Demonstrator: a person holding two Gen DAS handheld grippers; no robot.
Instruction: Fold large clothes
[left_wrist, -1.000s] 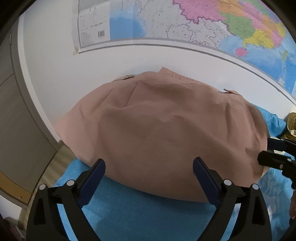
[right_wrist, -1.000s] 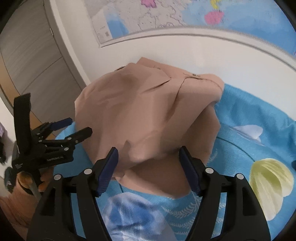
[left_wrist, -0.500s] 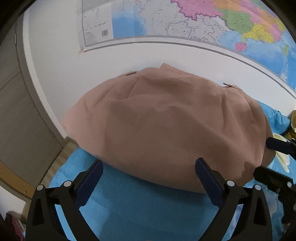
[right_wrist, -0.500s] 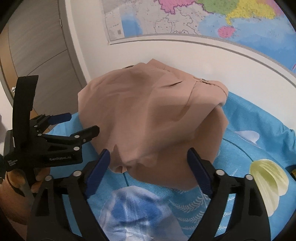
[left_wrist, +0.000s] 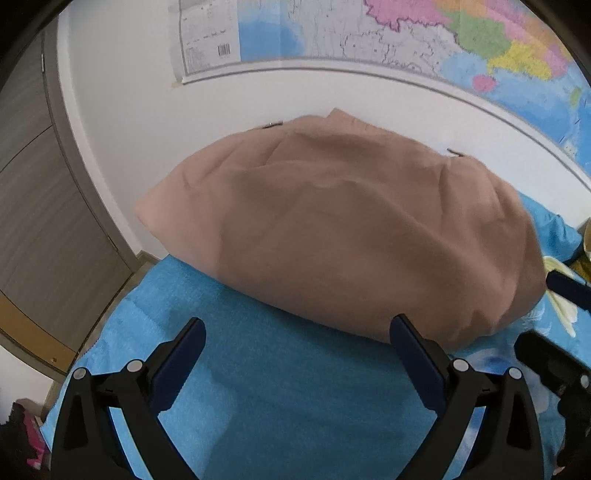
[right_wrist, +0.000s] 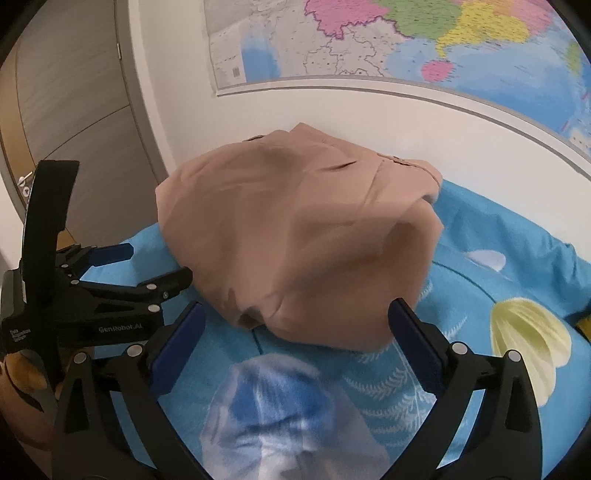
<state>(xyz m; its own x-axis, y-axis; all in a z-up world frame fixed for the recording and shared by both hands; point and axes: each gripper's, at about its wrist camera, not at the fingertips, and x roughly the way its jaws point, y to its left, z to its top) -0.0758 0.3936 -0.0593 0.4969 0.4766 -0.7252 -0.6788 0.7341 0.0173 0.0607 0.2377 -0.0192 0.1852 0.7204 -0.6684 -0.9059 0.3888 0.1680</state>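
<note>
I see the tan garment (left_wrist: 351, 236) lying folded on the blue sheet (left_wrist: 280, 387), its far edge against the white wall (left_wrist: 147, 122) under the map (right_wrist: 388, 37). My left gripper (left_wrist: 297, 350) has its jaws released over bare sheet, just before the near hem. My right gripper (right_wrist: 295, 332) has just been opening its jaws; nothing is between them. Free sheet lies at the right of the garment.

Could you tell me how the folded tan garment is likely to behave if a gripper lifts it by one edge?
The tan garment looks soft and creased, so it would probably droop and unfold. Its layers lie loosely on the blue sheet, so pushing would likely bunch it. It seems light for its bulk.
</note>
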